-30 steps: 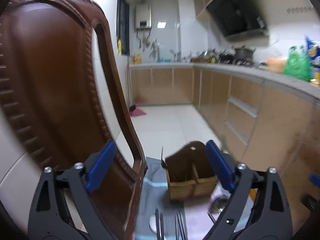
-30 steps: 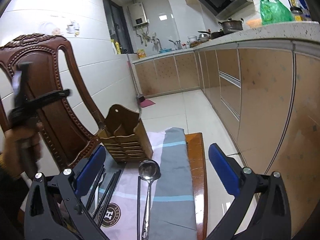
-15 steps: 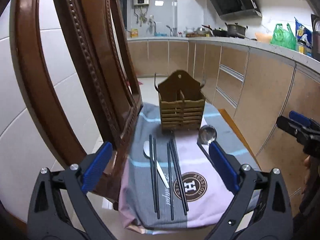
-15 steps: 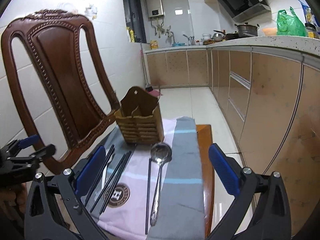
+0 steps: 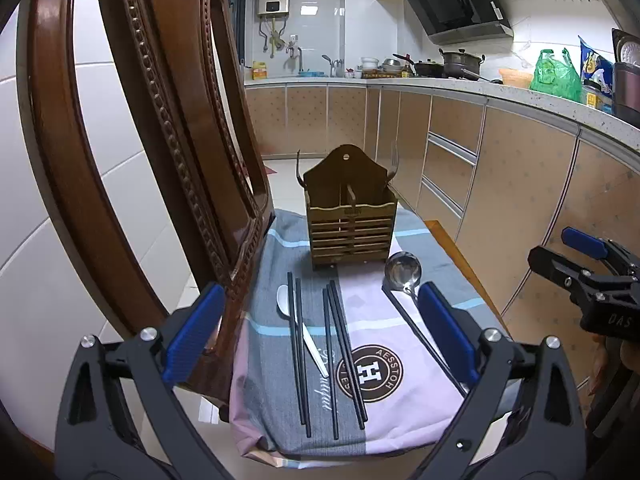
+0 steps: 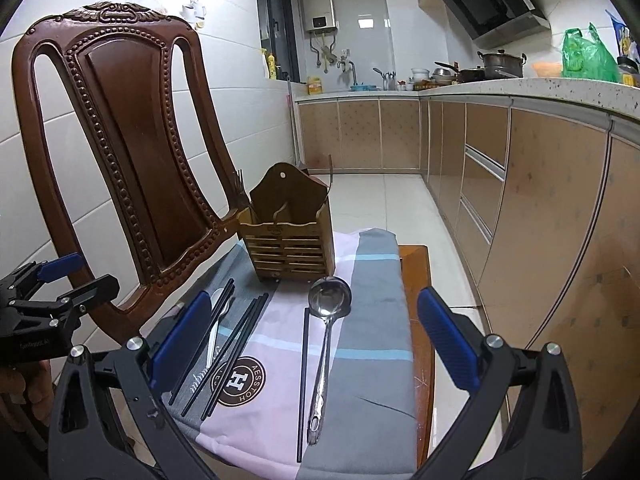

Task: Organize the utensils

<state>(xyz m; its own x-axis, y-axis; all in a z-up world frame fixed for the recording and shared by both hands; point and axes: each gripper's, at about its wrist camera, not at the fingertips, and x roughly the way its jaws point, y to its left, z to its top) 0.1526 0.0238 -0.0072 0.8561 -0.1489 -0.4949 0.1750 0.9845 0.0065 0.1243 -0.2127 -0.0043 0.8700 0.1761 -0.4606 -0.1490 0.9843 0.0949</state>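
"AESSTOH" and "H" on cloth [image 5: 280, 360]

My landmark is the slatted wooden utensil holder [image 5: 351, 227], upright at the far end of the cloth, a fork [image 5: 394, 160] poking up at its right rear corner. Just before its right front corner lies the steel ladle [image 6: 326, 332], bowl toward it, a single black chopstick [image 6: 303, 380] alongside. Before its left front lie a white spoon [image 5: 298, 328] and black chopsticks [image 5: 340, 356], handles toward me
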